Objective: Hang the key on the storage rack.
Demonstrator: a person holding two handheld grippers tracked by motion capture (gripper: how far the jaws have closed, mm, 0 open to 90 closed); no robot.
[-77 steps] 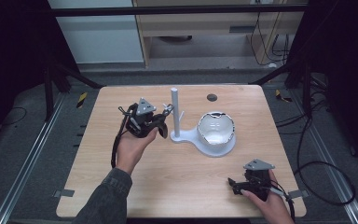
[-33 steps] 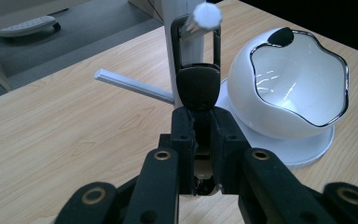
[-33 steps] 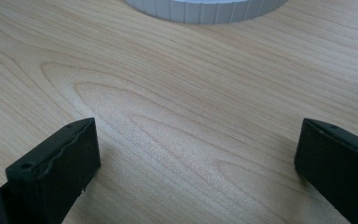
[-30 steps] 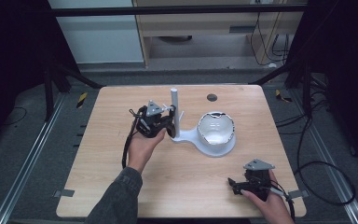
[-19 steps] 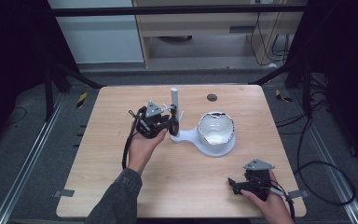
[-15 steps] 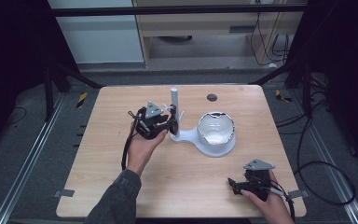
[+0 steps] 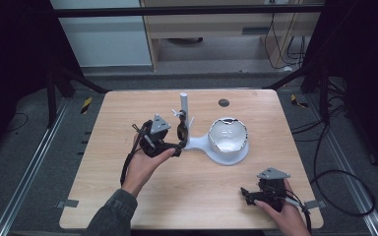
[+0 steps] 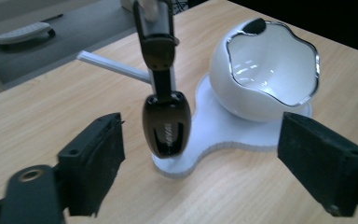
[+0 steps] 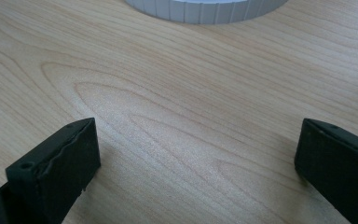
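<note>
A white stand (image 7: 211, 146) sits mid-table, with an upright post (image 7: 184, 104) and a glossy white bowl (image 7: 229, 136) on its flat base. From the post hangs a dark glossy fob (image 8: 166, 123) on a strap; in the high view the fob (image 7: 181, 131) sits beside the post. My left gripper (image 7: 179, 139) is open, with its jaws spread wide to either side of the fob and not touching it; the left gripper (image 8: 205, 161) is level with the fob's lower end. My right gripper (image 7: 246, 193) rests open near the front right of the table, and nothing lies between the jaws of the right gripper (image 9: 196, 158).
A small dark round spot (image 7: 223, 103) lies on the wooden table (image 7: 128, 105) behind the bowl. A thin white peg (image 8: 114, 67) juts sideways from the post. The stand's base edge (image 9: 205, 10) lies ahead of my right gripper. Metal frame rails run along both table sides.
My left gripper has moved right, up to the post, so its jaws now bracket the hanging fob. The right gripper has stayed put.
</note>
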